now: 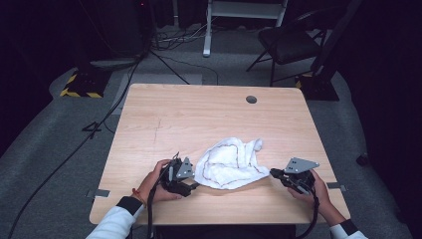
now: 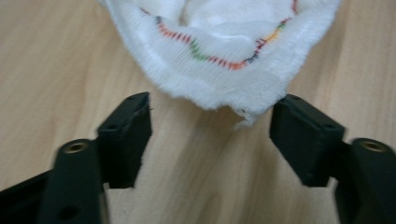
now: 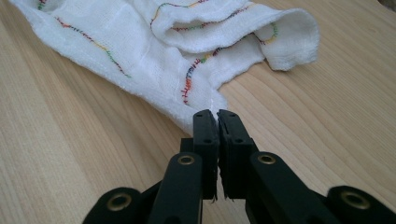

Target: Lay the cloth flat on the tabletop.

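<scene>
A crumpled white cloth (image 1: 229, 164) with multicoloured stitching lies on the wooden table (image 1: 199, 114), near its front edge. My left gripper (image 1: 192, 180) sits at the cloth's left side. In the left gripper view it (image 2: 212, 121) stands open, and the frayed edge of the cloth (image 2: 224, 70) reaches just between the fingertips (image 2: 130, 121) without the pads pressing on it. My right gripper (image 1: 273, 173) is at the cloth's right corner. In the right gripper view it (image 3: 217, 114) is shut, with a corner of the cloth (image 3: 163, 51) pinched at the tips.
A round cable hole (image 1: 251, 99) is set in the table's far right part. Beyond the table stand a dark folding chair (image 1: 288, 42) and a stand base with yellow-black stripes (image 1: 79, 84); cables run over the grey floor.
</scene>
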